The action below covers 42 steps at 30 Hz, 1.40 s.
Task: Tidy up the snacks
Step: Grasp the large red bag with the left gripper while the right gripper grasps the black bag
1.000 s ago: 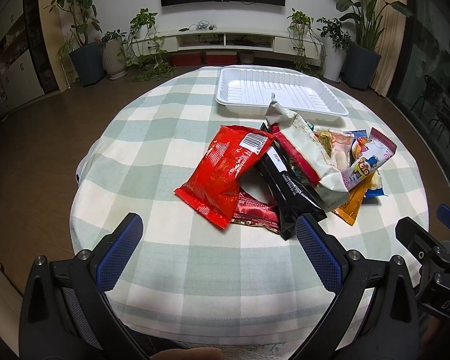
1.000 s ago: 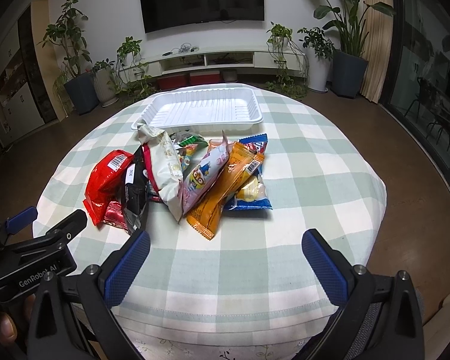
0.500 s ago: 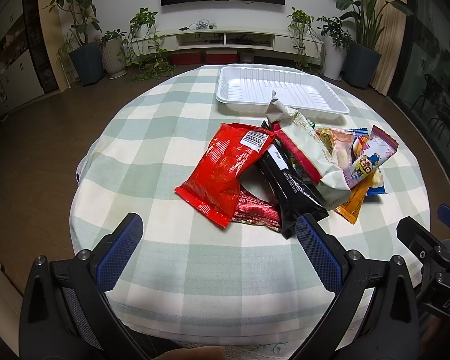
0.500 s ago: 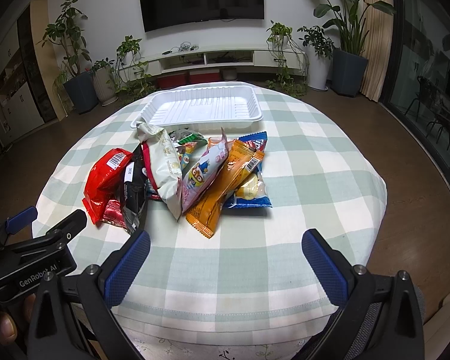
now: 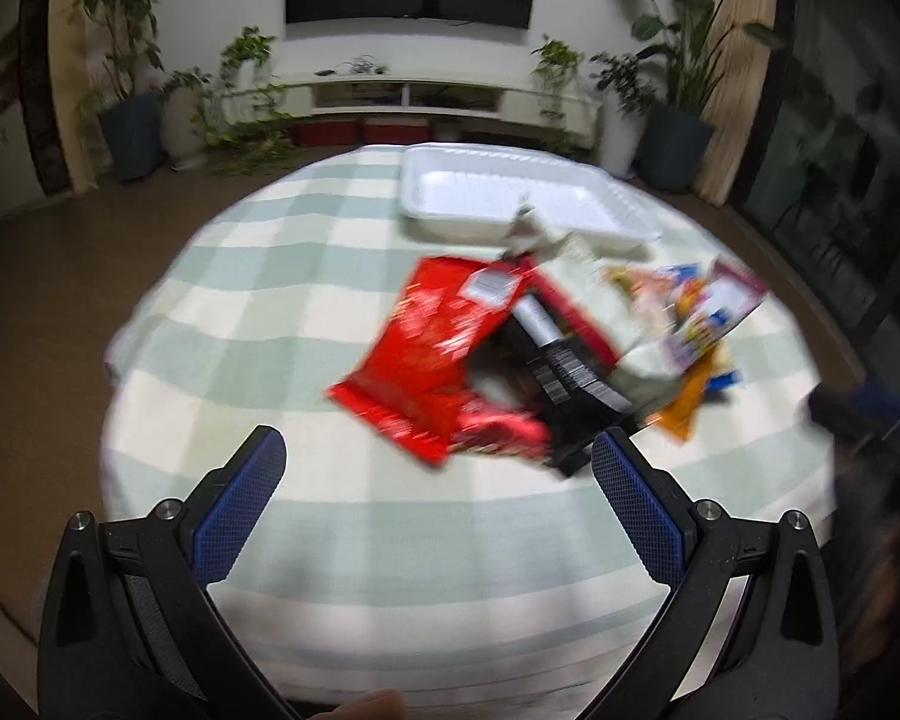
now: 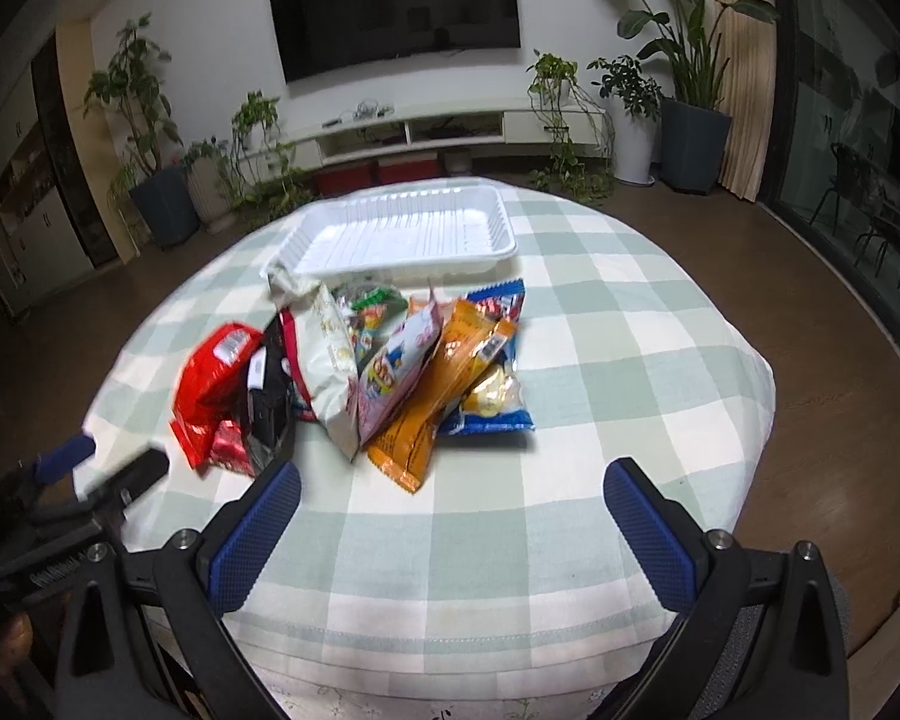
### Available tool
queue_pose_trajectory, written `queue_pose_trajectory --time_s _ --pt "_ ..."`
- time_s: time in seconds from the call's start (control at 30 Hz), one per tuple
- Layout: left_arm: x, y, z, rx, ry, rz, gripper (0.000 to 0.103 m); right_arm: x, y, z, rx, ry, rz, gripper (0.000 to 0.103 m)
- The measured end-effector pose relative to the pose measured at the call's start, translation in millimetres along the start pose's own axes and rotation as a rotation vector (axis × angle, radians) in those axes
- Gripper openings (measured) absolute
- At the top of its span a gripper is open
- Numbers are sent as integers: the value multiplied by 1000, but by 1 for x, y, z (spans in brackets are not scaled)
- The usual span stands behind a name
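Observation:
A pile of snack packets lies mid-table on the green-checked cloth: a red bag (image 5: 432,336) (image 6: 216,378), a black packet (image 5: 561,378) (image 6: 267,402), a white-green bag (image 6: 330,360), a pink packet (image 6: 399,366), an orange packet (image 6: 444,390) and a blue packet (image 6: 498,402). An empty white tray (image 5: 510,204) (image 6: 402,234) stands behind the pile. My left gripper (image 5: 438,510) is open and empty, just short of the red bag. My right gripper (image 6: 450,534) is open and empty, near the table's front edge. The left wrist view is blurred.
The round table's cloth edge (image 6: 450,630) lies close below the right gripper. The left gripper's body (image 6: 60,534) shows at the right view's lower left. Potted plants (image 6: 150,192), a TV (image 6: 396,6) and a low shelf stand beyond the table.
My left gripper has moved forward towards the pile, so the snacks sit closer and blurred. My right gripper has edged forward slightly. Both stay open.

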State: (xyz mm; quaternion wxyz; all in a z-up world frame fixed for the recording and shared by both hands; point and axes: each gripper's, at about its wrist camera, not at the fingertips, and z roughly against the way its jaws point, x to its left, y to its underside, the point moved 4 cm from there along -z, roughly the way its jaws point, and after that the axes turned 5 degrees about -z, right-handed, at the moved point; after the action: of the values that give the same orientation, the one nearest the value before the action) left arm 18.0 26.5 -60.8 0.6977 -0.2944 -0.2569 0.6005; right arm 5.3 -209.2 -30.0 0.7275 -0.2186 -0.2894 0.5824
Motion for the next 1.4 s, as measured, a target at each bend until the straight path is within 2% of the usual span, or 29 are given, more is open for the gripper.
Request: queue_pose_trajectory --time_s 0.03,0.1,0.13,0.2,0.27,0.37,0.5,0.67,0.83,0.9,1.07,1.13,1.2,1.3,1.37,1.4 --pt "2 2 1 -8 -2 -9 103 -1 -1 2 -9 -10 -8 103" --pt "5 12 -3 41 -8 -29 103 -6 -4 6 -34 -31 -24 103" --pt "8 18 -9 104 0 -16 103 -7 -5 8 -42 -40 -30 103" --pt "18 22 -16 146 24 45 103 -9 -7 9 -45 -57 -39 103" --pt "26 18 -19 151 33 77 103 -9 -6 7 -34 -87 -50 102" --pt "31 2 -26 150 28 49 103 -9 -5 2 -17 -119 -53 98" --pt "39 -30 -35 106 41 29 103 -10 -5 -2 3 -163 -74 98" --pt "25 -57 -59 120 40 -142 103 -11 -4 -4 21 -178 -84 98" --pt "9 -61 -88 184 121 -258 99 -11 -4 -7 35 -188 -81 98" --pt "9 -62 -98 198 133 -273 90 -11 -3 -9 42 -188 -77 98" --pt "9 -66 -114 227 148 -298 81 -10 -2 -12 48 -186 -70 98" --pt "10 -66 -120 242 162 -297 73 -10 -2 -13 51 -185 -71 98" --pt "11 -67 -125 254 177 -290 59 -11 -1 -16 56 -181 -69 98" --pt "11 -67 -130 267 196 -276 49 -10 0 -17 63 -177 -65 98" --pt "10 -68 -131 268 202 -273 48 -10 1 -18 66 -175 -64 98" --pt "10 -68 -131 266 208 -270 43 -11 1 -19 67 -175 -64 98"
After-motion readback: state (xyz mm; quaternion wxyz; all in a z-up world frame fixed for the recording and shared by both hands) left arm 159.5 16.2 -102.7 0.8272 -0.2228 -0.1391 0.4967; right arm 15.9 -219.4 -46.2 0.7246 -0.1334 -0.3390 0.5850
